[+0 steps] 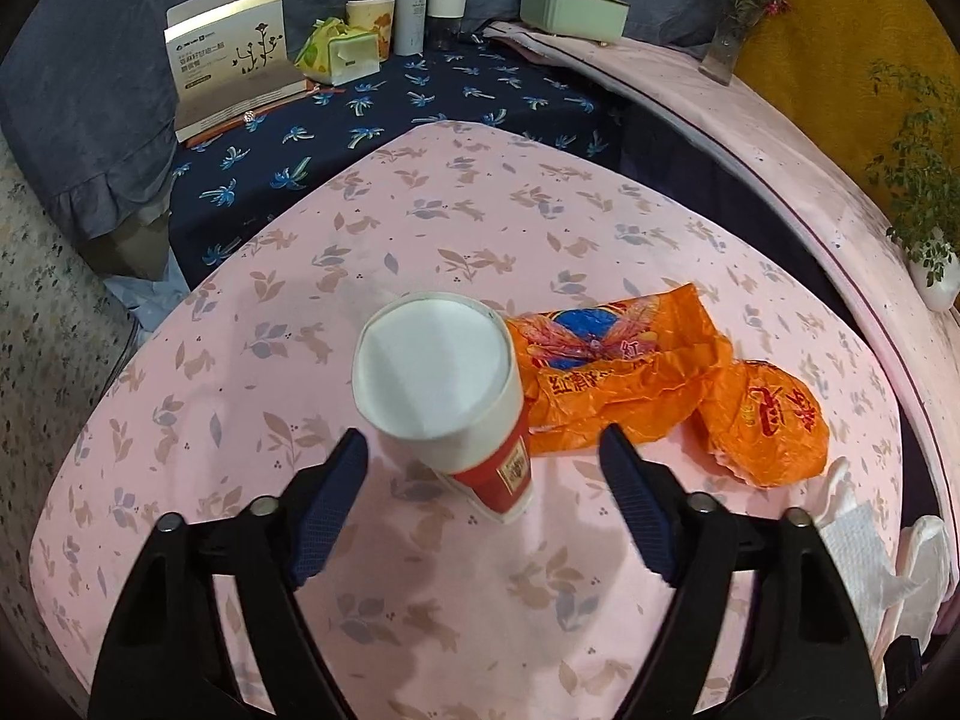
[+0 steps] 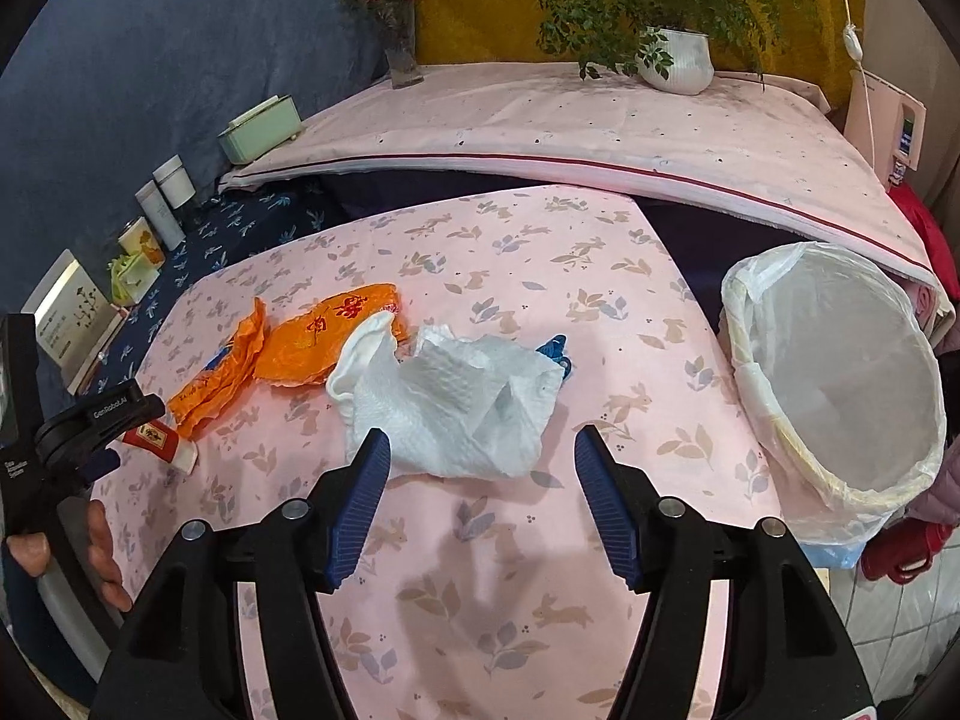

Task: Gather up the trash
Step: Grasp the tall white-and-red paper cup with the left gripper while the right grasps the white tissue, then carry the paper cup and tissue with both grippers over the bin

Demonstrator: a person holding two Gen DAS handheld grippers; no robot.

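Observation:
A white paper cup [image 1: 438, 384] with a red base stands on the pink rabbit-print tablecloth [image 1: 420, 600]. My left gripper [image 1: 486, 450] is open, its fingers on either side of the cup's base without touching it. To the cup's right lie two crumpled orange wrappers [image 1: 618, 372] [image 1: 768, 420]. In the right wrist view a crumpled white paper towel [image 2: 456, 402] lies just ahead of my open right gripper [image 2: 480, 450], nothing between its pads. The orange wrappers [image 2: 324, 336] sit to its left. A white bin with a plastic liner [image 2: 840, 372] stands at the right table edge.
A small blue object [image 2: 555, 351] peeks out behind the towel. Boxes, tins and a tissue pack [image 1: 342, 48] line the dark blue cloth at the back. A flower vase [image 2: 399, 54] and a potted plant [image 2: 678, 60] stand on the raised pink ledge. A hand [image 2: 102, 552] holds the left gripper.

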